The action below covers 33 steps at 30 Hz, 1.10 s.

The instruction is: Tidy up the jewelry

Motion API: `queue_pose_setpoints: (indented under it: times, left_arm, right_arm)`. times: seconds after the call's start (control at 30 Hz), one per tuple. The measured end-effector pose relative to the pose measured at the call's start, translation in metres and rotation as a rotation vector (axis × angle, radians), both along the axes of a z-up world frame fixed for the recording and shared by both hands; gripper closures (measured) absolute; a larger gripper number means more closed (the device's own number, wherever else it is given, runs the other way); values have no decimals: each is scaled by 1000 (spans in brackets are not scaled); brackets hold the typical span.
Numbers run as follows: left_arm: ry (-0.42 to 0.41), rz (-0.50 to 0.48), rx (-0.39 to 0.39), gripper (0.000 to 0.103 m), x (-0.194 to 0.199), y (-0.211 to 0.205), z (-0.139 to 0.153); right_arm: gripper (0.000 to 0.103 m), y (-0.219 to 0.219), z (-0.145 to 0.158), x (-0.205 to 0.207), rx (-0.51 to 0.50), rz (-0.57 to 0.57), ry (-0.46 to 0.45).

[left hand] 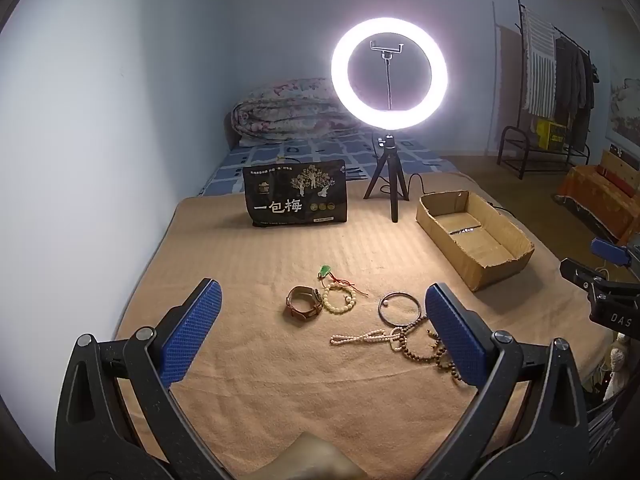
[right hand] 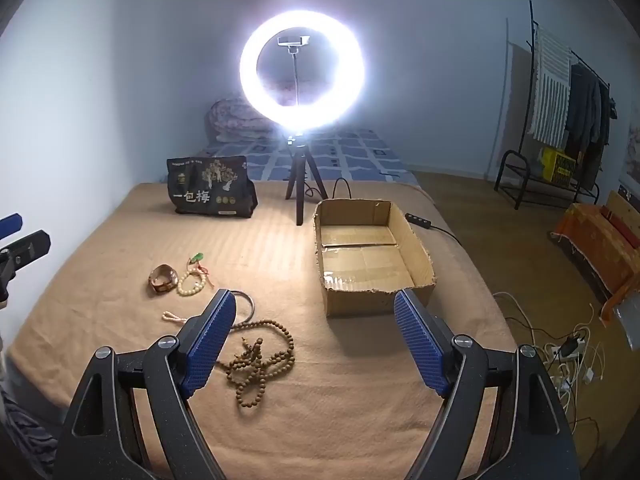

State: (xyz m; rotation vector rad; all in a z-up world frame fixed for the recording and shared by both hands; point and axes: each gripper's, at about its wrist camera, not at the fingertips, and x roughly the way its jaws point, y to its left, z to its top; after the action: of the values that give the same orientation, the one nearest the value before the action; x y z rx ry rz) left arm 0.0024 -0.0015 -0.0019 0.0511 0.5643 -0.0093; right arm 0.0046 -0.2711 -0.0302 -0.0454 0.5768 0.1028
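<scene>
No piece yet lifted: left gripper [left hand: 322,320] and right gripper [right hand: 316,332] hover with jaws released, empty; cardboard box [right hand: 416,256] bare; next, in my judgement, clench on the wooden bead strand [right hand: 260,356].

Pale blue-grey walls [left hand: 120,80] close in the room. A glowing white ring light on a small black tripod [left hand: 389,68] stands on a tan ribbed blanket [left hand: 260,360] covering the bed. Behind lies a folded floral quilt [left hand: 288,108]. At right, a black metal clothes rack [right hand: 560,92] holds hanging garments above brown flooring [right hand: 500,216].
</scene>
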Motion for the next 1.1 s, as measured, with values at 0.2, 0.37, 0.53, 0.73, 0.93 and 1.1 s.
queue_pose_setpoints:
  times: [0.2, 0.37, 0.53, 0.73, 0.93, 1.1]
  left_arm:
    - [-2, -1, -1, 0, -2, -1, 3]
    - [-4, -2, -1, 0, 0, -1, 7]
    - [-1, -3, -1, 0, 1, -2, 7]
    - [-5, -2, -3, 0, 0, 0, 6]
    - [-1, -7, -3, 0, 0, -1, 7]
    - [-3, -3, -5, 0, -1, 2, 11]
  right_arm:
    - [21, 0, 0, 0, 0, -1, 0]
    - [21, 0, 0, 0, -1, 0, 1]
    - [21, 0, -1, 0, 3, 2, 4]
    - [21, 1, -1, 1, 5, 4, 10]
    - [21, 2, -1, 2, 6, 5, 12]
    - [21, 2, -2, 2, 5, 5, 12]
